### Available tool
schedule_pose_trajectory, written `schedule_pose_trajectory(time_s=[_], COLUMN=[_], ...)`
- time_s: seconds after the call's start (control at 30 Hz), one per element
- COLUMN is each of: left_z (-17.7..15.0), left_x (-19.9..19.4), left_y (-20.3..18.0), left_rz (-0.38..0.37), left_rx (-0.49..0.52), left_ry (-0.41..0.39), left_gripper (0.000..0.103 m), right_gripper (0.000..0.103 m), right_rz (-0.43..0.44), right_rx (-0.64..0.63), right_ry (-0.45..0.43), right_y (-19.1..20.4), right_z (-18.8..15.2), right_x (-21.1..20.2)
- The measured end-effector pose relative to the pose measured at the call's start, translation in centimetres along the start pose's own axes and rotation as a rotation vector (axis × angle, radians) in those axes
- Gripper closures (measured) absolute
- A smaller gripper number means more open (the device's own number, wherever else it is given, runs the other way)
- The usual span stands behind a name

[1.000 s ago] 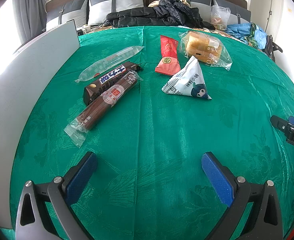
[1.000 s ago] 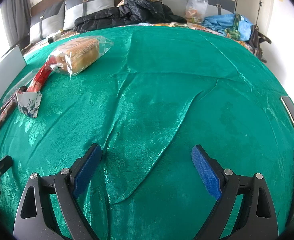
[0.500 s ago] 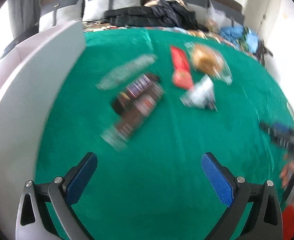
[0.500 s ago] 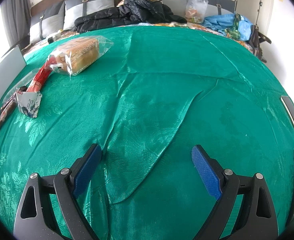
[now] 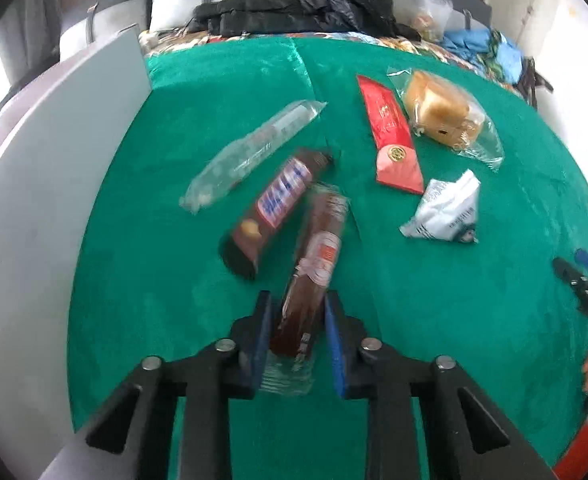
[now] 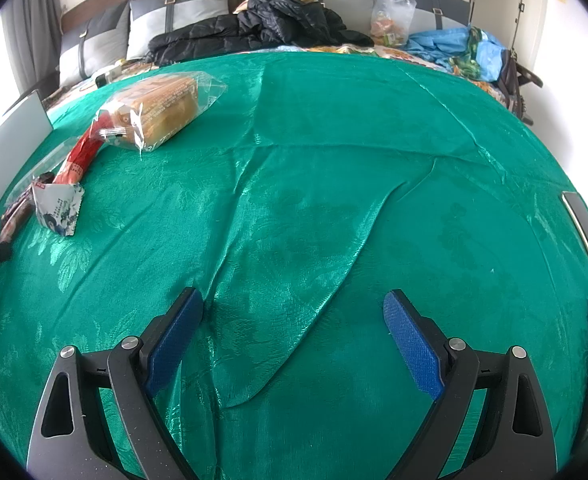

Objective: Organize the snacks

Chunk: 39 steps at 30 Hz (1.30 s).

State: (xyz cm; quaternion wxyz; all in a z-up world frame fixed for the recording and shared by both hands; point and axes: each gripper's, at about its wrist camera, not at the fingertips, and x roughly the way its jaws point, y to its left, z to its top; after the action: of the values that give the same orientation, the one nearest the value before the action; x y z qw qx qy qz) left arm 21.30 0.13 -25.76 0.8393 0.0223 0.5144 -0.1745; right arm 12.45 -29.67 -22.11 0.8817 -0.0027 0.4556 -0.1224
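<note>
Six snacks lie on the green cloth (image 5: 434,312), all bunched toward one side, presumably so each can be picked off in turn. At about nine o'clock in the left wrist view a grey board (image 5: 45,200) edges the cloth, perhaps the wall of whatever the snacks are meant to go into; too little of it shows to be sure. Next, toward eleven o'clock, comes a clear wrapper (image 5: 249,152), and just beside it a brown chocolate bar (image 5: 273,204), both slanting the same way.

At six o'clock the left gripper (image 5: 298,336) is closing on the near end of a long brown sausage (image 5: 314,264). The sausage sits between the blue pads (image 5: 262,336), which look to be just touching its sides, though blur makes the contact hard to judge. Taking it by the end nearest the hand keeps the fingers clear of the chocolate bar, which the sausage's far end nearly touches.

Toward one o'clock lie a red packet (image 5: 390,136), a wrapped bun (image 5: 442,112) close beside it, and a white pouch (image 5: 446,208) nearer in. At three o'clock the tip of the right gripper (image 6: 291,344) pokes in; its own view shows the fingers spread wide with only bare, creased cloth between them, well apart from the snacks, likely waiting its turn.
</note>
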Motion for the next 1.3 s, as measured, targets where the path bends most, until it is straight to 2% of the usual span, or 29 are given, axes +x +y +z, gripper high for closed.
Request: schedule_pose_trajectory(time_s=[0.1, 0.2, 0.23, 0.27, 0.3, 0.33, 0.37, 0.47, 0.5, 0.63, 0.83, 1.3], left_z=[-3.0, -6.2, -7.1, -7.7, -7.9, -7.8, -7.6, -6.7, -6.5, -6.7, -6.9, -6.4], left_x=[-1.6, -3.3, -3.7, -3.9, -4.0, -4.0, -3.9, -2.6, -2.1, -1.7, -1.8, -1.2], left_y=[-0.9, -1.8, -2.1, -2.4, -2.6, -2.9, -3.1, -3.1, -2.8, -2.1, -1.9, -1.8], left_rz=[0.007, -0.094, -0.120, -0.131, -0.133, -0.114, -0.055, 0.084, 0.094, 0.091, 0.096, 0.098], left_rx=[-0.037, -0.128, -0.147, -0.154, -0.151, -0.135, -0.106, -0.038, -0.028, -0.030, -0.036, -0.038], left_ry=[0.021, 0.061, 0.061, 0.056, 0.040, 0.016, -0.015, -0.039, -0.037, -0.079, -0.108, -0.109], left_gripper=[0.083, 0.081, 0.073, 0.054, 0.042, 0.018, 0.012, 0.012, 0.009, 0.000, 0.000, 0.000], right_gripper=[0.010, 0.010, 0.010, 0.010, 0.010, 0.010, 0.010, 0.010, 0.010, 0.010, 0.010, 0.010], right_rz=[0.000, 0.000, 0.000, 0.000, 0.000, 0.000, 0.000, -0.001, 0.000, -0.001, -0.001, -0.001], right_rx=[0.000, 0.000, 0.000, 0.000, 0.000, 0.000, 0.000, 0.000, 0.001, 0.001, 0.001, 0.001], right_ry=[0.000, 0.000, 0.000, 0.000, 0.000, 0.000, 0.000, 0.000, 0.000, 0.000, 0.000, 0.000], right_y=[0.0, 0.0, 0.0, 0.0, 0.0, 0.0, 0.0, 0.0, 0.0, 0.0, 0.0, 0.0], right_z=[0.0, 0.0, 0.0, 0.0, 0.0, 0.0, 0.0, 0.0, 0.0, 0.0, 0.1, 0.0], right_x=[0.0, 0.0, 0.0, 0.0, 0.0, 0.0, 0.0, 0.0, 0.0, 0.0, 0.0, 0.0])
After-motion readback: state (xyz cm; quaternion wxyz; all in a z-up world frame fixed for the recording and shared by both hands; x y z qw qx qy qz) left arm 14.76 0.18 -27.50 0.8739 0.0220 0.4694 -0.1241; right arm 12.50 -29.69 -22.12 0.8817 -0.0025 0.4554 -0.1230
